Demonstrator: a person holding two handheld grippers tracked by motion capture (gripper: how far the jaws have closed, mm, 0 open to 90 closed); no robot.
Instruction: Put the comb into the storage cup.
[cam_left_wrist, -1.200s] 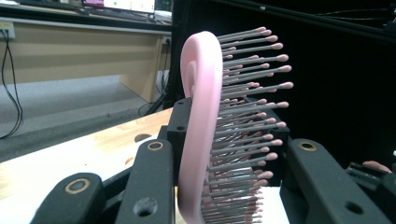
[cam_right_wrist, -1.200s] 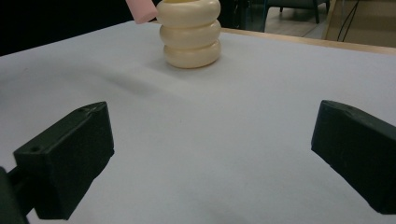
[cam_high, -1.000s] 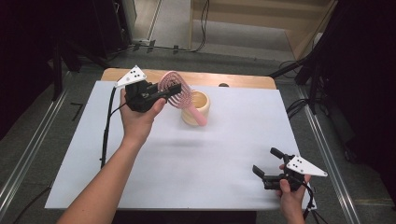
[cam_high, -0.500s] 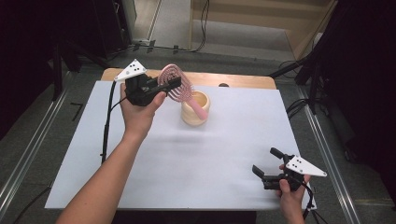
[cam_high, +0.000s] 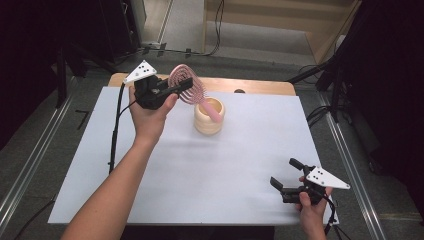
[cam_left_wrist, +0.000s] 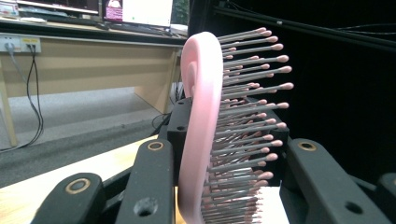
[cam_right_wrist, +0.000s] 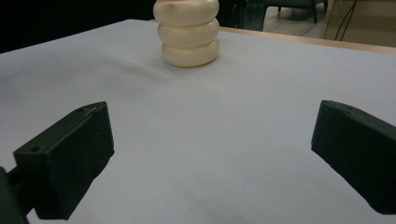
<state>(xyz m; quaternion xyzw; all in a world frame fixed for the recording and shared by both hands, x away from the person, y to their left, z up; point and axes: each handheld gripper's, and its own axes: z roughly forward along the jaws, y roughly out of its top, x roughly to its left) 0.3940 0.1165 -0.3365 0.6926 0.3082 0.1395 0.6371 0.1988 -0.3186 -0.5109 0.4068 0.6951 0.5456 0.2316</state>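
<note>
Covering most of the wooden table (cam_high: 260, 86), white sheet (cam_high: 200, 165) flat and bare across its middle. Standing on the sheet toward the far edge, cream ribbed holder (cam_high: 208, 120), upright, three stacked bulges seen from the right gripper view (cam_right_wrist: 188, 32). Raised above the sheet just left of the holder, left gripper (cam_high: 176, 88), gripped by the left hand (cam_high: 148, 116), jaws clamped on the head of a pink hairbrush (cam_high: 186, 85). Brush head on edge between the jaws in the left gripper view (cam_left_wrist: 205, 135), pink-tipped bristles pointing to that view's right. Brush handle (cam_high: 212, 112) slanting down from the head into the holder's open mouth; contact with the rim or the inside cannot be told. Resting low at the near right corner of the sheet, right gripper (cam_high: 284, 172), held in the right hand (cam_high: 311, 207), jaws spread wide with nothing between them, well apart from the holder.
</note>
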